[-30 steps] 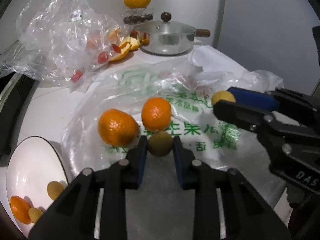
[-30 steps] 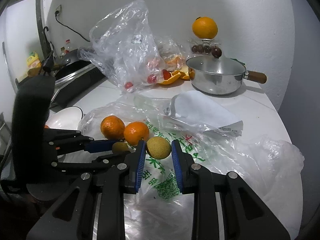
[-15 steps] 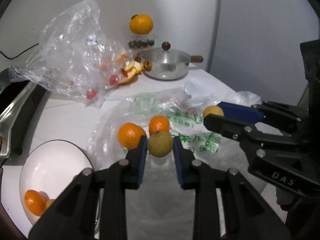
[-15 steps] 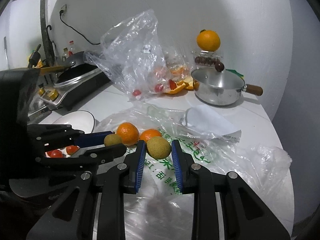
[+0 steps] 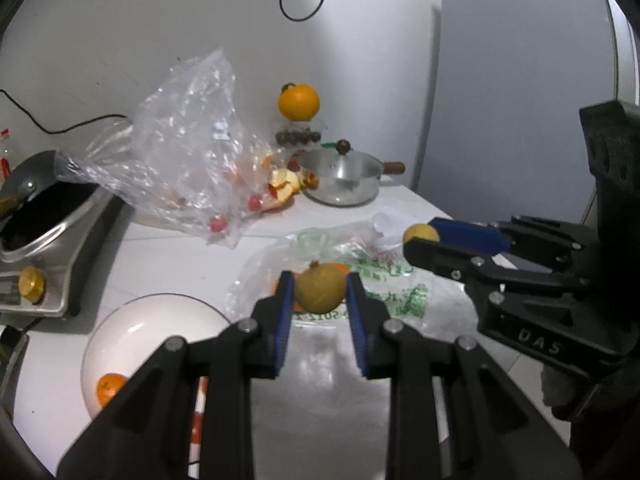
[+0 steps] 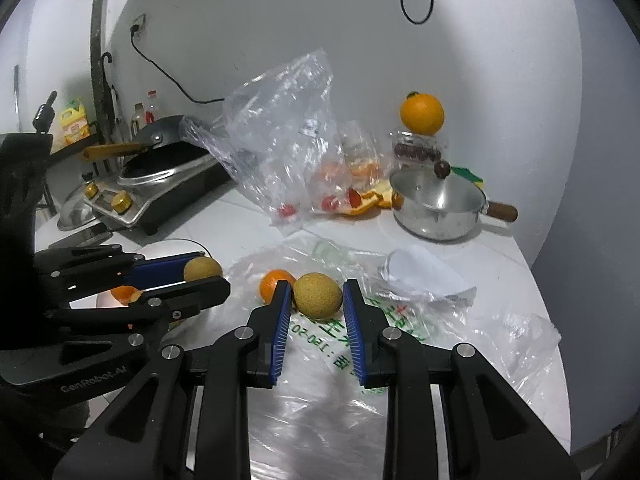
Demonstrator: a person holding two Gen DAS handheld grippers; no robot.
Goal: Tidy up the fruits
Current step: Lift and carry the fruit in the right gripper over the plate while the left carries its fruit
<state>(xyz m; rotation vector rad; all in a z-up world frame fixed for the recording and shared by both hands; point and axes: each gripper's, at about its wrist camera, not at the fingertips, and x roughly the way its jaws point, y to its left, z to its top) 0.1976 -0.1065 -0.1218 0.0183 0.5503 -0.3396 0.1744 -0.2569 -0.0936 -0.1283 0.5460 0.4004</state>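
Note:
My left gripper [image 5: 320, 285] is shut on a small yellow-brown fruit [image 5: 320, 300], held in the air above the printed plastic bag [image 5: 400, 300]. A white bowl [image 5: 132, 320] lies below and to its left, with an orange [image 5: 109, 387] inside. My right gripper [image 6: 316, 290] is shut on a second yellow-brown fruit [image 6: 318, 298], also lifted over the bag. Each gripper shows in the other's view: the right gripper [image 5: 418, 237] with its fruit [image 5: 421, 233], the left gripper [image 6: 210, 271] with its fruit [image 6: 202, 268]. An orange [image 6: 273, 282] rests on the bag, half hidden.
A lidded steel pot [image 5: 342, 178] stands at the back beside orange peel [image 5: 286, 188]. A clear bag of small red fruits [image 5: 192, 160] rises at the back left. A big orange [image 5: 299, 102] tops a clear box. A cooker [image 5: 44, 232] sits left; crumpled paper [image 6: 420, 276] lies right.
Both grippers have risen and drawn back from the bag, each still gripping its fruit. The oranges on the bag look smaller and farther. More of the bowl and cooker shows at the left.

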